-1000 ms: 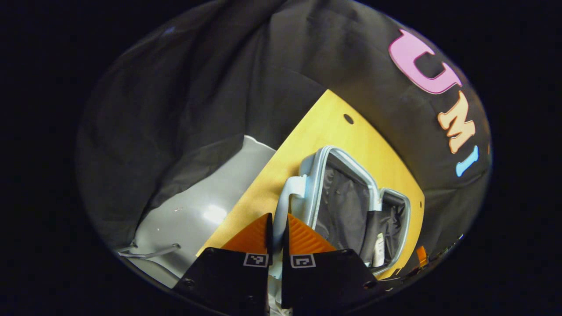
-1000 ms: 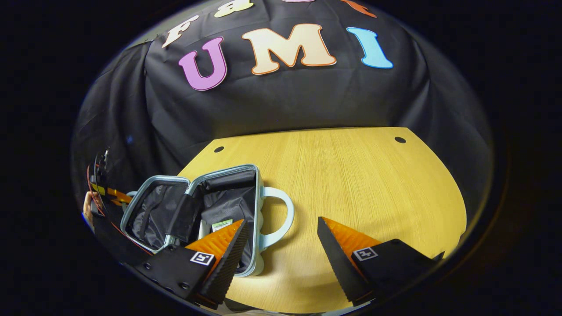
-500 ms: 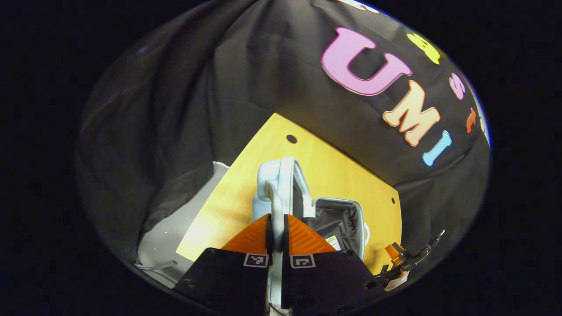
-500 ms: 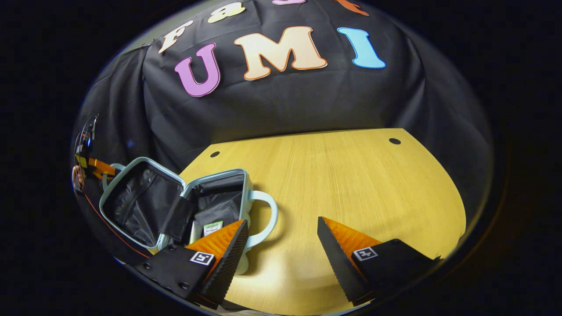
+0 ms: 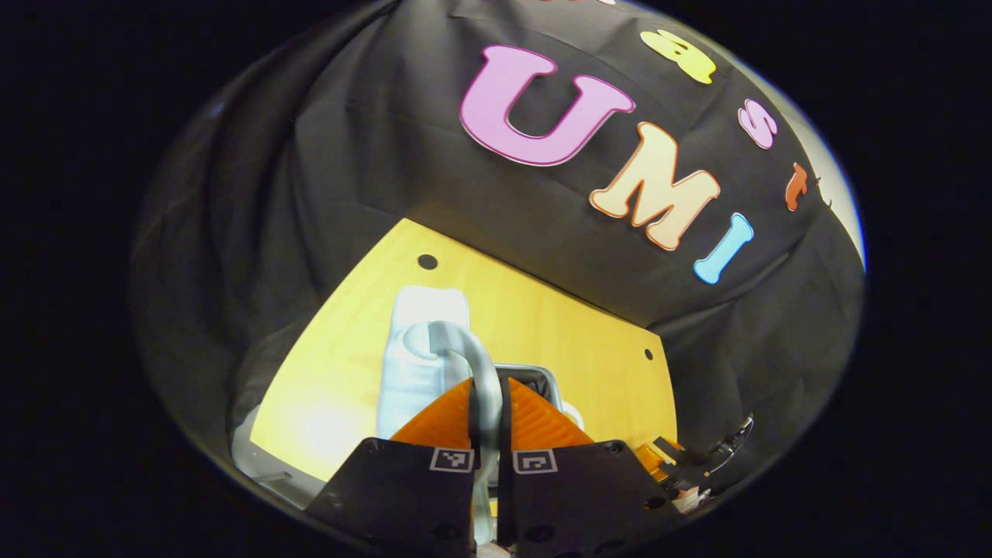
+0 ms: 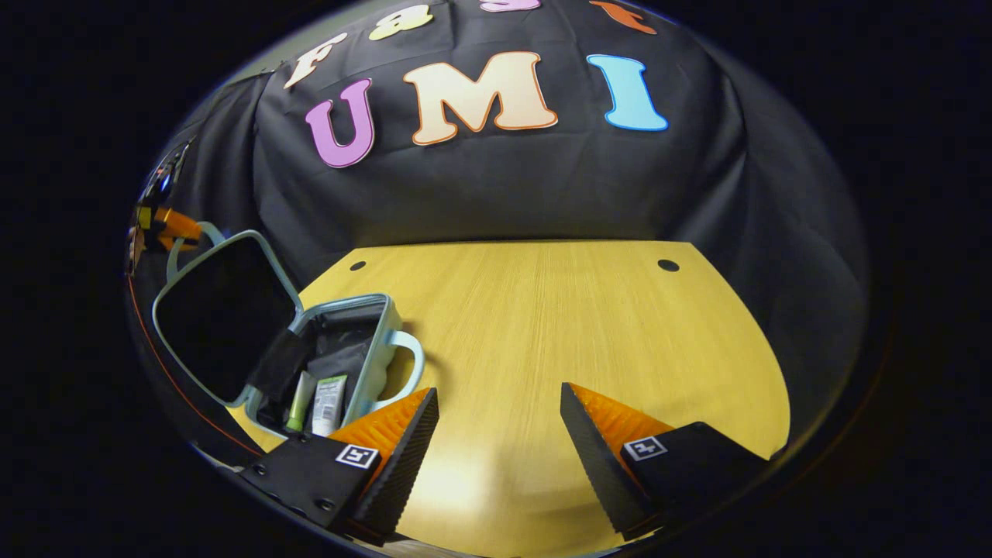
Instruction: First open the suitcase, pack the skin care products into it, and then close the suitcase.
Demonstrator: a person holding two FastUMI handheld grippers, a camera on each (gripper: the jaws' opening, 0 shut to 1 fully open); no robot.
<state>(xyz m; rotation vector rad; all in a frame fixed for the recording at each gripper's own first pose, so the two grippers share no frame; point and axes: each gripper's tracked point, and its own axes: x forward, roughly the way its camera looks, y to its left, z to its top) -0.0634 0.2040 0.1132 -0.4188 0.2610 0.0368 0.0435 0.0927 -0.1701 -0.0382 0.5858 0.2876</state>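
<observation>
The pale blue suitcase [image 6: 372, 341] lies at the table's left in the right gripper view. Its dark-lined lid [image 6: 225, 318] stands raised, nearly upright. A white tube [image 6: 328, 403] and a green tube [image 6: 299, 401] lie in the base. My left gripper [image 5: 487, 381] is shut on the lid's handle [image 5: 465, 345], with the lid's outer shell [image 5: 418, 356] just beyond; this gripper also shows at the far left [image 6: 159, 225] of the right gripper view. My right gripper [image 6: 500, 403] hangs open over bare table, right of the suitcase's base handle [image 6: 409, 364].
The yellow wooden table [image 6: 558, 325] runs wide to the right of the suitcase, with two small holes near its far edge. Black cloth walls stand behind and to the sides. A grey floor patch [image 5: 256, 465] shows past the table's left edge.
My left gripper has swung the lid up by its handle, from lying flat to nearly upright over the base. The right gripper stays open and has barely shifted.
</observation>
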